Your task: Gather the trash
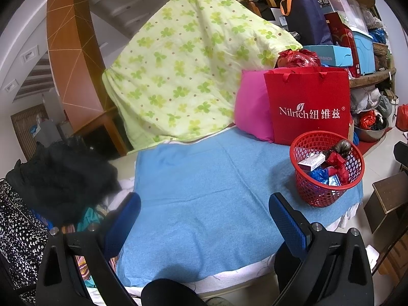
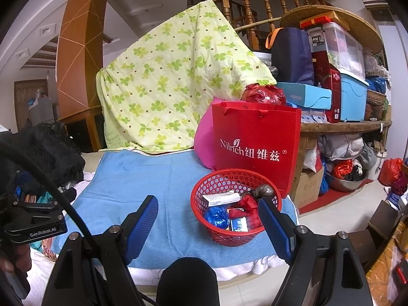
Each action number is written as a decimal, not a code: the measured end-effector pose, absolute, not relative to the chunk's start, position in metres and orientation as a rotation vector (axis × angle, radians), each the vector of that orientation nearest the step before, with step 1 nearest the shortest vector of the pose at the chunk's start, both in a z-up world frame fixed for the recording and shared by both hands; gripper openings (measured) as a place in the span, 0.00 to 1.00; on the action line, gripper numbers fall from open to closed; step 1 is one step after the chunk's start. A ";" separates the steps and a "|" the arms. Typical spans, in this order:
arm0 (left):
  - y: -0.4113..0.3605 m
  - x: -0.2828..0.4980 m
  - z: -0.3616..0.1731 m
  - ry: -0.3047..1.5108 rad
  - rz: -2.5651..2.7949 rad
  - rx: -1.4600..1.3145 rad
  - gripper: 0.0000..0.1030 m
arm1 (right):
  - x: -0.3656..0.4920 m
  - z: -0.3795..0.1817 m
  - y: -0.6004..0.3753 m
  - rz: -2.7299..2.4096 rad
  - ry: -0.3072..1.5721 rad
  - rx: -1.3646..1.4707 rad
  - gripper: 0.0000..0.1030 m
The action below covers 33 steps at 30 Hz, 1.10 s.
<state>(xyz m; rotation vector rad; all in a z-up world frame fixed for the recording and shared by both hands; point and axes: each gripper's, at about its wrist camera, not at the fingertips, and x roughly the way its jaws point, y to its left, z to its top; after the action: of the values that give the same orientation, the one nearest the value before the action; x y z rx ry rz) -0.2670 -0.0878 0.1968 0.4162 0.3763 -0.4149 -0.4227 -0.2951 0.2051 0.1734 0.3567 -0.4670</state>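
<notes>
Both your tongs are spread wide with nothing between them. Your right gripper (image 2: 207, 216) hovers low over the blue towel (image 2: 142, 178), and the red basket (image 2: 237, 233) sits just ahead of it and a touch to the right, so close that your right blue pad overlaps its near rim in that view. From your left gripper (image 1: 204, 216) the same basket (image 1: 327, 196) lies well off to the right, up near the towel's (image 1: 204, 191) far right corner. So your right hand is the nearer one, clearly.

The trash is in the basket already: a white box (image 2: 221, 198) lying roughly left to right, a blue crumple (image 2: 216, 215), red wrappers (image 2: 248, 205), a dark wad (image 2: 264, 191) at the back rim. The open towel in front of you shows no loose scraps that I can make out. Behind the basket stands the red bag (image 2: 257, 148), upright, nearly touching it. If anything still needs picking, I'd judge a short reach forward and right with your right hand does it.
</notes>
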 end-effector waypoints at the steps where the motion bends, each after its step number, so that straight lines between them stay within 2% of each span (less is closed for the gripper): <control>1: -0.087 -0.266 0.196 0.376 -0.417 0.418 0.97 | -0.423 0.205 -0.295 -0.467 0.356 0.176 0.81; 33: -0.087 -0.265 0.190 0.383 -0.422 0.440 0.97 | -0.427 0.196 -0.312 -0.482 0.365 0.199 0.81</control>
<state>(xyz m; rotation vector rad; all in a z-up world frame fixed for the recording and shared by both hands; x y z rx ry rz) -0.2648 -0.0873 0.1904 0.4401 0.3835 -0.4217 -0.4271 -0.3123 0.1963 0.1992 0.3649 -0.4817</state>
